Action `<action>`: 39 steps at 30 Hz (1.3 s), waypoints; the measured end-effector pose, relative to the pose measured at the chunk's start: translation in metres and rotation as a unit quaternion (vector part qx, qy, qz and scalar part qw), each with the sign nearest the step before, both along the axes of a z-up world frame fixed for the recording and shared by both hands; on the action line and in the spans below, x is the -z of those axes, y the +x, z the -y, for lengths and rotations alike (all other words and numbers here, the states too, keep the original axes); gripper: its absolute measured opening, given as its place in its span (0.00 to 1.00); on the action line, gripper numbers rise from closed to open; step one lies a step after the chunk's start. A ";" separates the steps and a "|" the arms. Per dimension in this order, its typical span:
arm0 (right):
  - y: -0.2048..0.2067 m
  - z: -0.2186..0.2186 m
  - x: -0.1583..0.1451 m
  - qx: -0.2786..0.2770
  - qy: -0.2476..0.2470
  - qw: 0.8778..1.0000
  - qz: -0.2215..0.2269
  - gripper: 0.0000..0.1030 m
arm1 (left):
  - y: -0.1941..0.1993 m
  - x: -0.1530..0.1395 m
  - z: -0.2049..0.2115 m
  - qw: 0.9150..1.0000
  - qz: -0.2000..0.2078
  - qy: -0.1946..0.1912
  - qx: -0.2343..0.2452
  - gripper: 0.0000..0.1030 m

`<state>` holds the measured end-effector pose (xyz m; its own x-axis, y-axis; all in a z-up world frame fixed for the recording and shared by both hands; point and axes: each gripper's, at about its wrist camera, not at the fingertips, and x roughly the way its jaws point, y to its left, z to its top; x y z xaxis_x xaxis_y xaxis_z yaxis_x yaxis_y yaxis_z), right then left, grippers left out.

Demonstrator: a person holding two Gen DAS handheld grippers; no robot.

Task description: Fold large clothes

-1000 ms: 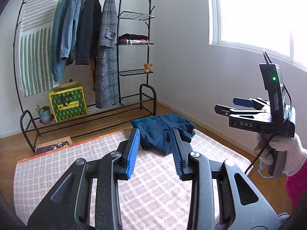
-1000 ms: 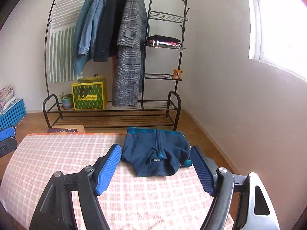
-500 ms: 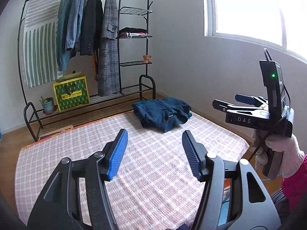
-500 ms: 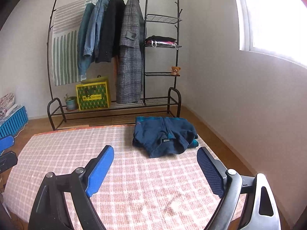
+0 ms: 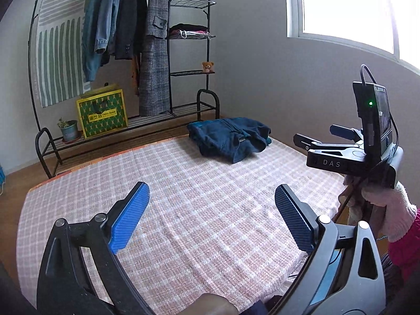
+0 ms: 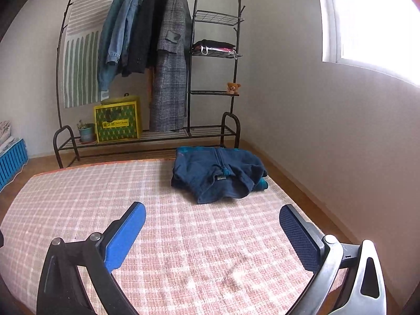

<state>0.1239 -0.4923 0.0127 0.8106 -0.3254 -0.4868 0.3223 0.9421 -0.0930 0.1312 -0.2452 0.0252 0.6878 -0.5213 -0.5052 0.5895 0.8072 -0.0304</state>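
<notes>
A folded dark blue garment (image 5: 231, 137) (image 6: 219, 174) lies at the far right corner of the pink checked table cover (image 5: 183, 197) (image 6: 183, 236). My left gripper (image 5: 211, 197) hangs over the near part of the cover, far short of the garment, its jaws opening wide with nothing between them. My right gripper (image 6: 211, 218) is also over the near cover, jaws opening wide and empty. In the left wrist view the right gripper (image 5: 319, 135) shows at the right edge, held by a hand in a pale knit glove (image 5: 386, 210).
A black clothes rack (image 6: 194, 60) with hanging coats and jackets stands against the far wall, with a yellow-green box (image 6: 118, 124), a potted plant (image 6: 86, 131) and a small teddy bear (image 6: 233, 88) on it. A blue crate (image 6: 11, 160) sits at the left. A window (image 5: 349, 8) is on the right.
Both grippers' jaws have spread wide apart. Both have drawn back from the folded garment and sunk toward the near table cover, so the garment now looks farther away.
</notes>
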 end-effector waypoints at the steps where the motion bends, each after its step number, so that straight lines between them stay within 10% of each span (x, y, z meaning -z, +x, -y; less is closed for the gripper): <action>1: 0.001 0.000 0.002 0.001 -0.002 1.000 0.000 1.00 | 0.001 0.003 0.000 1.000 -0.002 0.001 -0.004 0.99; 39: 0.010 0.003 0.019 -0.001 0.010 1.000 -0.016 1.00 | -0.012 0.016 0.002 0.997 0.031 0.051 -0.048 1.00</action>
